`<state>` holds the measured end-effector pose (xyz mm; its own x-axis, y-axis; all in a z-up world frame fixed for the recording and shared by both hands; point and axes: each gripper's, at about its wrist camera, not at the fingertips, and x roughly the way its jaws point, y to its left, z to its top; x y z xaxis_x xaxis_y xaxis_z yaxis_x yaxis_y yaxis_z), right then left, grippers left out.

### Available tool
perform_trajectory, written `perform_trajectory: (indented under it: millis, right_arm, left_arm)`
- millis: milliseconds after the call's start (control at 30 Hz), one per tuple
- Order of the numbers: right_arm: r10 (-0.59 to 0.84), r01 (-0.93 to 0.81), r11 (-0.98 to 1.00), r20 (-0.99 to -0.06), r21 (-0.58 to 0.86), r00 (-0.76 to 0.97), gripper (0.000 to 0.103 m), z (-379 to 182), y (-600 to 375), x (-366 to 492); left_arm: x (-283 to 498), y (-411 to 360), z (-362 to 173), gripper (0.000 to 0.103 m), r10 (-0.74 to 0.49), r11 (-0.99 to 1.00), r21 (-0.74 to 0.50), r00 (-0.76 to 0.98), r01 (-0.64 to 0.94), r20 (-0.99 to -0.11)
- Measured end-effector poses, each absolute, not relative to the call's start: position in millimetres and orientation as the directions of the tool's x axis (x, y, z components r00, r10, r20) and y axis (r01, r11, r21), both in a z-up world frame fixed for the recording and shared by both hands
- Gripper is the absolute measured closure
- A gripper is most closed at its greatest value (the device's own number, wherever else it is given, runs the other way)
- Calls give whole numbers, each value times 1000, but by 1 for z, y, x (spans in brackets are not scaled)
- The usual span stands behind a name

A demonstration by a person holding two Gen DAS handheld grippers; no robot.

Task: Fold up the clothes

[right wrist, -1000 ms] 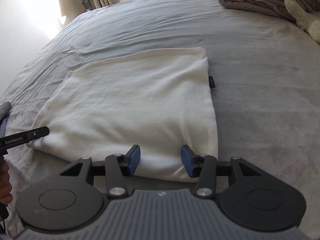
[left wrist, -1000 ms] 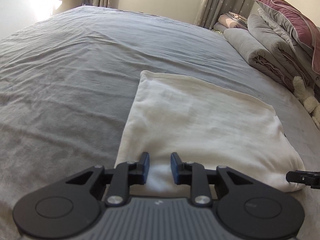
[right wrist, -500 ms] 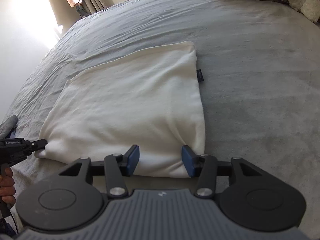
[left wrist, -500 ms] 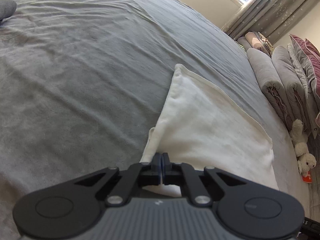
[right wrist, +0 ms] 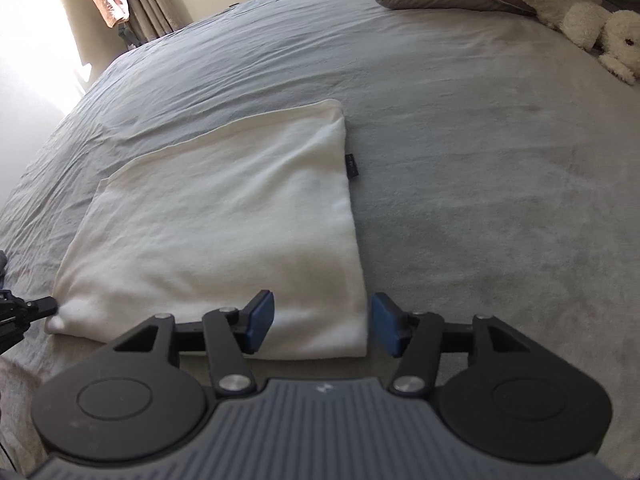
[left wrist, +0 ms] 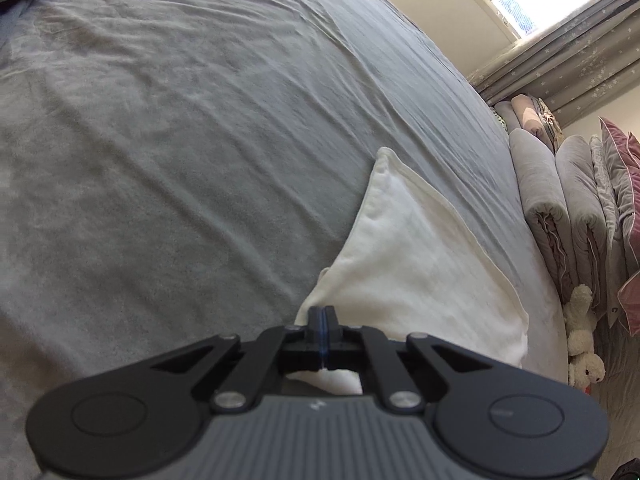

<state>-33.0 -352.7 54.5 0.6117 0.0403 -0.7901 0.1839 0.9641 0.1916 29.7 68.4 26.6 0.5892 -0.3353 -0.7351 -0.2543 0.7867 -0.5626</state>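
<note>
Left wrist: 1 white garment (left wrist: 416,276), 2 tools; left tool (left wrist: 321,314) pinching corner.

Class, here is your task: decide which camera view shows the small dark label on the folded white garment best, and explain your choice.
The right wrist view. There the dark label sticks out from the right edge of the white garment, sharp against the grey bedsheet. The left wrist view shows the garment obliquely, its near corner pinched by the left gripper; no label shows there.

The left tool (left wrist: 321,317) covers the cloth's (left wrist: 416,264) near corner, so the pinched fold is hidden. The tag's (right wrist: 351,166) print is too small to read. The toy (right wrist: 584,20) is cut off at the picture's edge.
</note>
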Motion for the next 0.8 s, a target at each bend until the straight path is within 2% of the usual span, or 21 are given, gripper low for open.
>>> perform_trajectory:
  millis: [33,67,100,133,200,267,467,600,800]
  right_arm:
    - [-11,209,967,-793,147,609,27,54,-353,-34]
    - [-24,224,964,-798,141,602,27,53,-356,-34]
    - [-11,240,956,-800,167,599,27,51,-360,-34]
    - [17,259,942,-798,215,602,27,50,-366,-35]
    - [80,290,900,-779,324,622,26,50,-375,-38]
    - [125,321,853,-758,411,640,19,51,-380,-42]
    - [222,369,744,-727,557,649,11,46,-378,-46]
    - [238,389,712,-723,584,649,9,43,-373,-47]
    - [215,412,695,-717,589,663,5,44,-364,-49]
  left_arm:
    - [30,70,28,100,-331,785,-564,595,-258,-733]
    - [30,71,30,96,-315,788,-556,602,-266,-734]
    - [29,72,32,85,-281,799,-531,607,-282,-744]
    - [29,73,34,81,-250,807,-511,612,-296,-750]
    - [28,76,36,81,-228,807,-506,630,-303,-742]
    - [26,72,42,80,-244,818,-515,654,-258,-716]
    - [13,26,60,75,-266,902,-429,716,-52,-646]
    - [7,-15,65,71,-313,928,-360,730,98,-608]
    - [7,-68,52,71,-307,950,-227,751,212,-584]
